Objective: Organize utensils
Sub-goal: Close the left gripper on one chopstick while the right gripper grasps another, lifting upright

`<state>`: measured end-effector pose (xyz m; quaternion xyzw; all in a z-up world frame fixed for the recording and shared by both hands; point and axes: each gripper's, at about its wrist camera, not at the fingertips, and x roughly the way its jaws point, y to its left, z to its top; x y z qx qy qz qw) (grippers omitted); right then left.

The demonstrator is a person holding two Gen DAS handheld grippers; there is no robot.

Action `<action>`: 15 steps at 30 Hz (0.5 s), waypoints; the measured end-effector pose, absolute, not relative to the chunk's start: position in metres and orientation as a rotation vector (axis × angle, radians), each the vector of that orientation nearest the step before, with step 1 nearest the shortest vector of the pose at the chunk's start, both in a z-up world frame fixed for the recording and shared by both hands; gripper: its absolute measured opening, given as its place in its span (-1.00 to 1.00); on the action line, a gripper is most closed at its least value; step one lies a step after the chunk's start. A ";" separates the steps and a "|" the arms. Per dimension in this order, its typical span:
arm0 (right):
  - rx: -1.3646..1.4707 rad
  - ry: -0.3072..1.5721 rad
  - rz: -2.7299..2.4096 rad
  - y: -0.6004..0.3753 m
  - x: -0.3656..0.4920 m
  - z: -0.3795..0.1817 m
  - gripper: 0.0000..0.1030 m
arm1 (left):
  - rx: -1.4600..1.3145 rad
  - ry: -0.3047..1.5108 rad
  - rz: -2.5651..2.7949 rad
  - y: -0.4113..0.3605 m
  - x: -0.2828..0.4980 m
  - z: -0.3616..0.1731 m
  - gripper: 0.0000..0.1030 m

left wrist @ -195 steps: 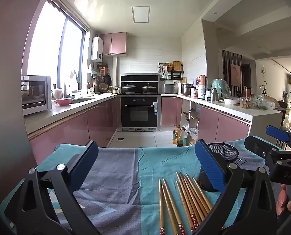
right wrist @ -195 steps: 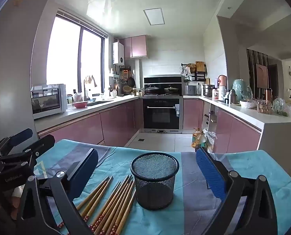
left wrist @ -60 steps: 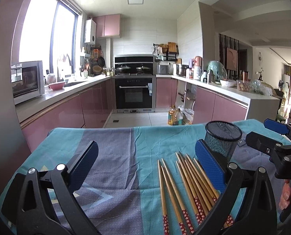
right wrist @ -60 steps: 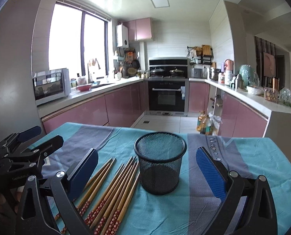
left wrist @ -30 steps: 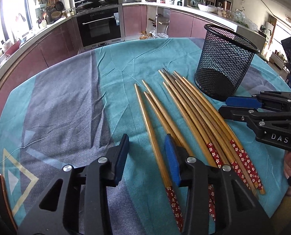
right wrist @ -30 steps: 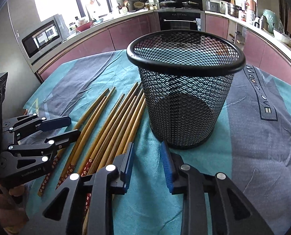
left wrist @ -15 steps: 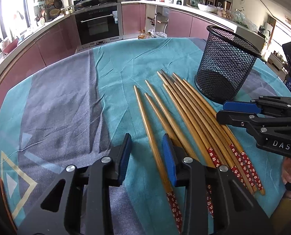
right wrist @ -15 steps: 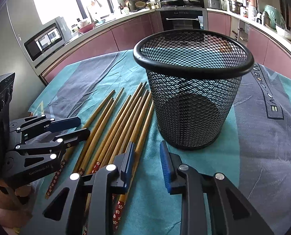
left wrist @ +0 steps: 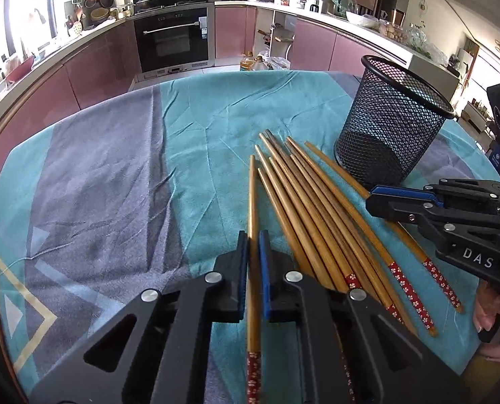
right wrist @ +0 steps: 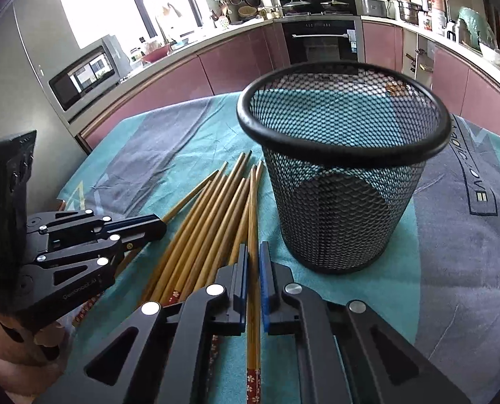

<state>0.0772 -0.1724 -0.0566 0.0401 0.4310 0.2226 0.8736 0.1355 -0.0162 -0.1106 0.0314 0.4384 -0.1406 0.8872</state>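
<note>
change vs 0.5 s back: both sets of jaws went from a narrow gap to closed, each on 1 chopstick; both wrist views now sit lower and closer to the cloth.
landmark: mesh cup [left wrist: 393, 119], upright on the teal tablecloth [left wrist: 196, 128], nothing visible inside it.
left gripper [left wrist: 254, 249]: left of the cup, well apart from it, clamped on the left chopstick [left wrist: 252, 202]; stick runs straight between the pads, red flowered end trails back toward the camera, plain tip points away.
chopstick pile [left wrist: 317, 208]: between the left gripper and the cup, loose on the cloth, fanned, tips toward the cup; about 8 sticks, exact count hard to read where they overlap.
right gripper [right wrist: 254, 262]: just left of the cup's base in the right wrist view, pinching the right chopstick [right wrist: 252, 222], the stick nearest the cup.
lifted or not: cannot tell for either stick; both look close to the cloth.
step: grasp looks done on both sides, transfer to cup not yet started.
next move: raise each stick clear of the pile, tip it toward vertical, bring it over the cup rim [right wrist: 344, 138], then open.
risk: right stick lies against its neighbours, so lifting could drag 1 along; cup looks light, a bump at the rim could tip it.
</note>
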 end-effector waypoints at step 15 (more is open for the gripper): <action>0.194 0.596 0.612 -0.220 0.039 0.030 -0.89 | -0.102 0.694 -0.517 0.009 0.097 -0.005 -0.86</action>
